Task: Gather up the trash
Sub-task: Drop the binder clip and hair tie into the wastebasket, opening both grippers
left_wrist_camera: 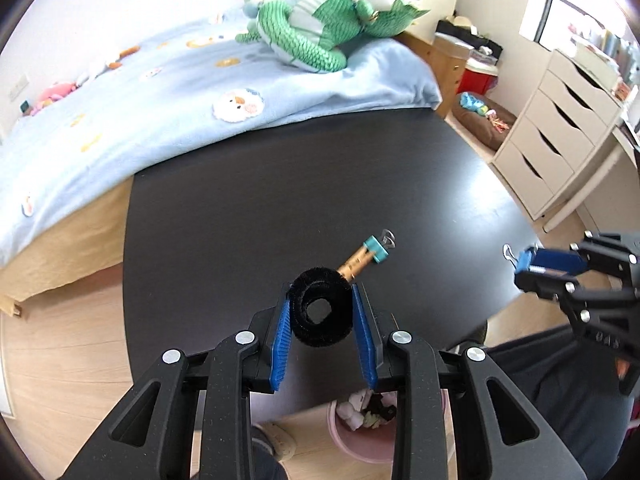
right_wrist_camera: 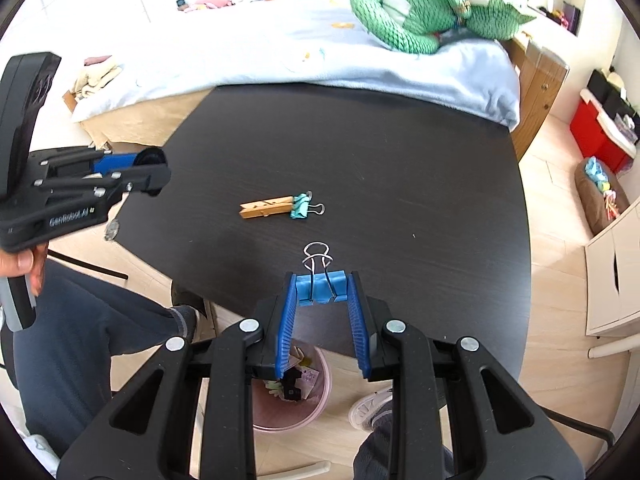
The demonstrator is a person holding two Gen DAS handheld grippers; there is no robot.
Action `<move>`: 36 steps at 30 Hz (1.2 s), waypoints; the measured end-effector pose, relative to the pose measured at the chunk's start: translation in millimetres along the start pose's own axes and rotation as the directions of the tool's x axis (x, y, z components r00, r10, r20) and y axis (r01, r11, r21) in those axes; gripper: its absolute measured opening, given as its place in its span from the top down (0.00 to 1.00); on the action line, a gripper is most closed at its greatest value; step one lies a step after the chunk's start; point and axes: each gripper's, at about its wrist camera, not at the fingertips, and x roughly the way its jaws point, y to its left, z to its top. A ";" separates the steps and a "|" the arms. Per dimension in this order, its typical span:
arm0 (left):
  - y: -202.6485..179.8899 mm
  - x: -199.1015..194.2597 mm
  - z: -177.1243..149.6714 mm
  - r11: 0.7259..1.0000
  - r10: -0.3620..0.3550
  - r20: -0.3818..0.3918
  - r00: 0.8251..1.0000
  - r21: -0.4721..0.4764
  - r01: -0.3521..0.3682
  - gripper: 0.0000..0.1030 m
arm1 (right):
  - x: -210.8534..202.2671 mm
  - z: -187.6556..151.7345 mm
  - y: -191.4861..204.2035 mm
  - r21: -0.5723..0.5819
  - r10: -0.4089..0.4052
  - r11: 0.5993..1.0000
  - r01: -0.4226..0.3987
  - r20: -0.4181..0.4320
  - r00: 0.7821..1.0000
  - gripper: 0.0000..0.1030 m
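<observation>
My left gripper [left_wrist_camera: 321, 298] is shut on a black velcro roll [left_wrist_camera: 321, 312] and holds it above the near part of the black table [left_wrist_camera: 280, 200]. My right gripper [right_wrist_camera: 321, 285] is shut on a blue binder clip [right_wrist_camera: 320, 286], its wire handles pointing forward. It also shows at the right of the left wrist view [left_wrist_camera: 524, 266]. A wooden clothespin [right_wrist_camera: 265, 207] and a teal binder clip [right_wrist_camera: 301, 205] lie touching in the middle of the table. A pink bin [right_wrist_camera: 288, 392] with trash in it stands on the floor below the table's near edge.
A bed with a light blue blanket [left_wrist_camera: 160, 112] and a green plush toy [left_wrist_camera: 316, 28] borders the table's far side. A white drawer unit [left_wrist_camera: 560, 136] stands at the right. The person's legs [right_wrist_camera: 92, 344] and feet are beside the bin.
</observation>
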 end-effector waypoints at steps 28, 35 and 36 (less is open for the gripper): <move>-33.1 -60.6 -96.2 0.996 -0.080 0.070 0.994 0.039 0.077 0.72 | -41.3 -78.4 53.1 -0.041 0.104 0.994 -0.104 0.004 0.995 0.75; -25.1 -62.9 -100.2 0.996 -0.085 0.074 0.994 0.014 0.085 0.72 | -33.3 -79.0 62.9 -0.064 0.135 0.989 -0.136 -0.016 0.991 0.75; -25.1 -63.1 -100.9 0.996 -0.085 0.074 0.994 0.014 0.084 0.72 | -32.8 -78.7 64.0 -0.068 0.140 0.988 -0.141 -0.017 0.990 0.74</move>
